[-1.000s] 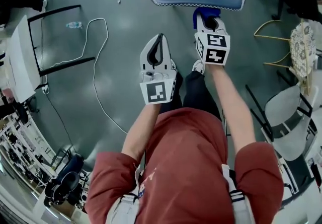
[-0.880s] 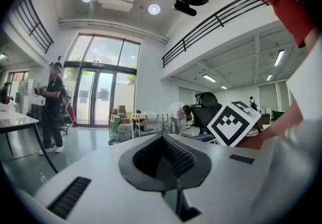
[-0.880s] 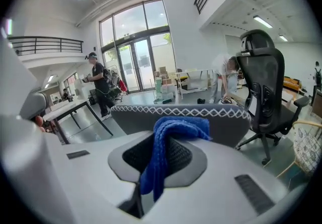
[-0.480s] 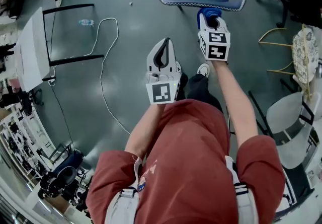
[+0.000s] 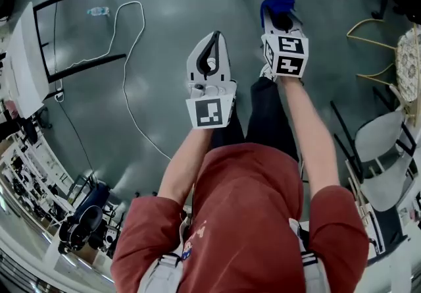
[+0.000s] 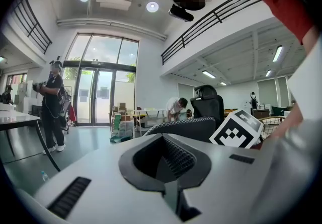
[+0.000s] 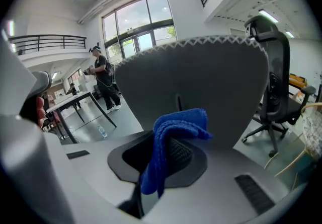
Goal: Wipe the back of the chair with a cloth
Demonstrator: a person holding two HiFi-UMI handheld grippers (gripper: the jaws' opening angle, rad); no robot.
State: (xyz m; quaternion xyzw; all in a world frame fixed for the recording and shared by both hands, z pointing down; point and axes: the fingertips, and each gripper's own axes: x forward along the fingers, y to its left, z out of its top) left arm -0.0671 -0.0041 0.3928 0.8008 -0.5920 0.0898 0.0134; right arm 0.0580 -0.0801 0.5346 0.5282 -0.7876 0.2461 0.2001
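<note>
Currently, entry by entry, from your work outward.

Cloth (image 7: 173,130): blue and folded, pinched in your right tongs (image 5: 279,20). It bunches over their tips and hangs down one side of them.

Chair back (image 7: 201,74): a broad panel with a zigzag-stitched rim, directly ahead of the right tongs and filling most of their outlook. The cloth sits just short of it, near the lower middle. Neither view settles whether the two touch.

Left tongs (image 5: 212,43): pressed together with nothing between them. You hold them beside and a little behind the right tongs, well apart from the chair.

Progress, as a judgement: the cloth is in hand and sits at the panel, so the pick-up is done. No wiped streak or mark shows, so count the whole wipe, rim to base, as yet to do.

Surroundings: a white cable (image 5: 128,54) loops on the floor, outboard of the left tongs. A black office chair (image 7: 271,67) stands beyond the right tongs, past the panel's far edge. A person (image 7: 103,79) stands off to their other side.
</note>
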